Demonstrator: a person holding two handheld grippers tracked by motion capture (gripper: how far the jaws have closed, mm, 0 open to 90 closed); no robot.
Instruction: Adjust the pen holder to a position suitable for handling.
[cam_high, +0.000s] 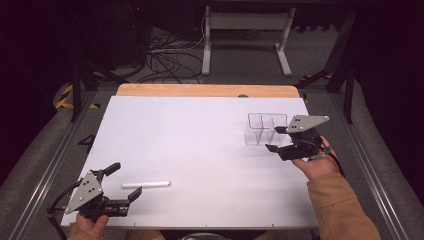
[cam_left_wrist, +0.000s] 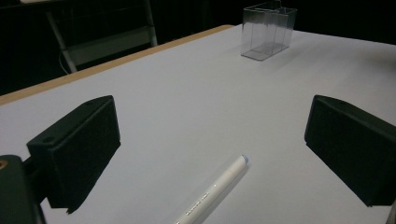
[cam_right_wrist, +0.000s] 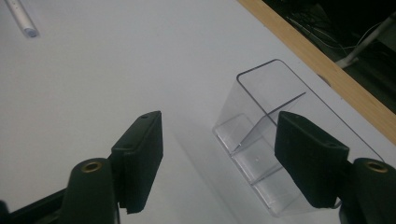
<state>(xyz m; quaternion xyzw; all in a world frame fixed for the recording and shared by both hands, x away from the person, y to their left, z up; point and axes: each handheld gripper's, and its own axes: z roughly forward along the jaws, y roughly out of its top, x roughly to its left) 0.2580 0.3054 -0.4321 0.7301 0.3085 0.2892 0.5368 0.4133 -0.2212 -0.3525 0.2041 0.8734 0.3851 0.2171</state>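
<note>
White pen (cam_high: 145, 185) lies flat on the white table (cam_high: 200, 150), near the front left; small print runs along its barrel, too small to read. Left gripper (cam_high: 121, 181) sits just beside it, jaws spread wide, holding nothing, pen tip between them. Right gripper (cam_high: 276, 138) is also wide open and empty, close against a clear plastic divided box (cam_high: 265, 129) at the table's right.
</note>
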